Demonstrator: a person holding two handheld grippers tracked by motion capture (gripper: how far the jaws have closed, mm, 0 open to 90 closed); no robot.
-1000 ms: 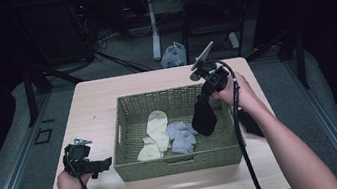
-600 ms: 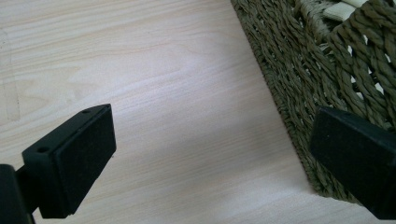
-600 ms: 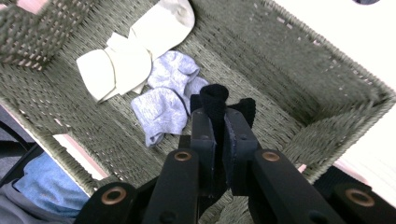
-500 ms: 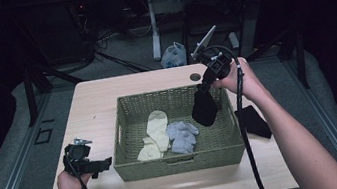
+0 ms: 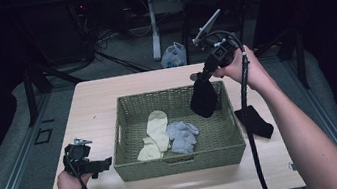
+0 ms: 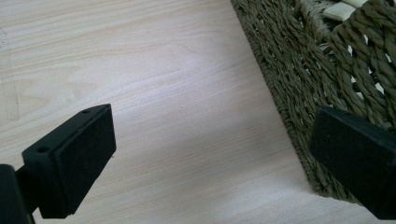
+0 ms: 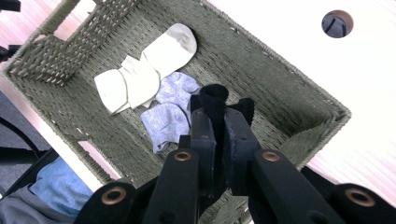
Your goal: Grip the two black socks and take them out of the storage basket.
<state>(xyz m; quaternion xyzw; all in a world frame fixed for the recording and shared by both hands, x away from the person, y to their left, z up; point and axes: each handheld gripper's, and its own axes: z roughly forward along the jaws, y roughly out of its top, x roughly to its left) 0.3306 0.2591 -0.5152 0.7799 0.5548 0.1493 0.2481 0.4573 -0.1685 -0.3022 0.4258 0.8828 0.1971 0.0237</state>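
An olive woven basket (image 5: 125,119) (image 7: 275,93) sits mid-table and holds a cream sock (image 5: 154,132) (image 7: 149,70) and a grey sock (image 5: 181,135) (image 7: 170,114). My right gripper (image 5: 206,74) (image 7: 218,135) is shut on a black sock (image 5: 203,98) (image 7: 214,100), which hangs over the basket's far right corner. A second black sock (image 5: 255,121) lies on the table right of the basket. My left gripper (image 5: 97,164) (image 6: 210,154) rests open on the table beside the basket's left front corner (image 6: 303,88), nothing between its jaws.
The light wooden table (image 5: 93,111) (image 6: 154,88) has a round cable hole (image 7: 337,23) behind the basket. Dark floor, stands and cables (image 5: 115,57) lie beyond the far edge, with a plastic bag (image 5: 173,55) on the floor.
My right gripper has lifted the black sock up and towards the far right, out of the basket's middle. The second black sock has come into view. The left gripper has stayed put.
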